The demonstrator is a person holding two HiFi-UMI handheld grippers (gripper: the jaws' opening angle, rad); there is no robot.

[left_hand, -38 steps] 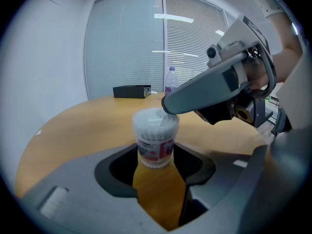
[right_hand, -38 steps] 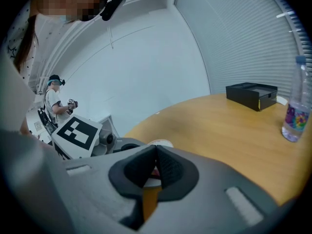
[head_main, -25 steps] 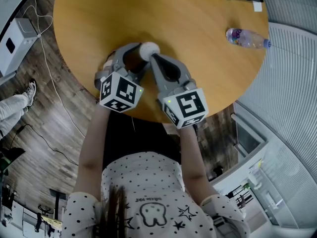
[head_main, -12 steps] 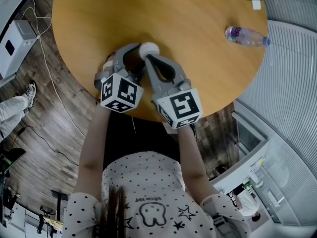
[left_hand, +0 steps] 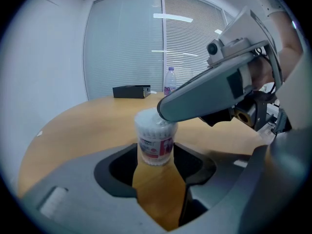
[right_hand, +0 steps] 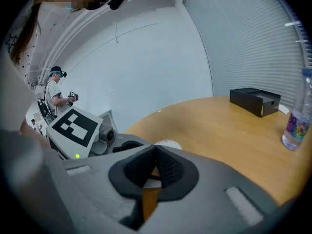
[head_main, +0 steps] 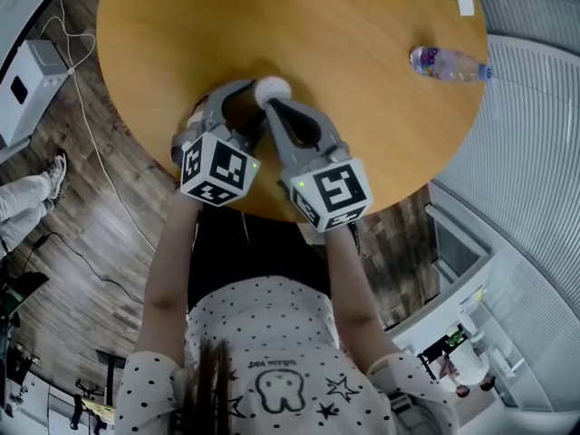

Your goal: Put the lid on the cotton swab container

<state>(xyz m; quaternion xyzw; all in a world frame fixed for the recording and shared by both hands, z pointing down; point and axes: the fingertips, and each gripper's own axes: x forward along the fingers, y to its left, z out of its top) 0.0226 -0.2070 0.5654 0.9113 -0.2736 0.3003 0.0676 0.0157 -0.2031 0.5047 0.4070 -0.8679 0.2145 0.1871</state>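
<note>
Cotton swab container [left_hand: 155, 136], seemingly snug between left hand-held gripper [left_hand: 156, 154] jaws.

No legible text; cotton swab container [left_hand: 155, 139] label print blurred.

Head view looks steeply down; gripper views look closely along their jaws; all share the container [left_hand: 155, 143] just ahead of the claws
</note>
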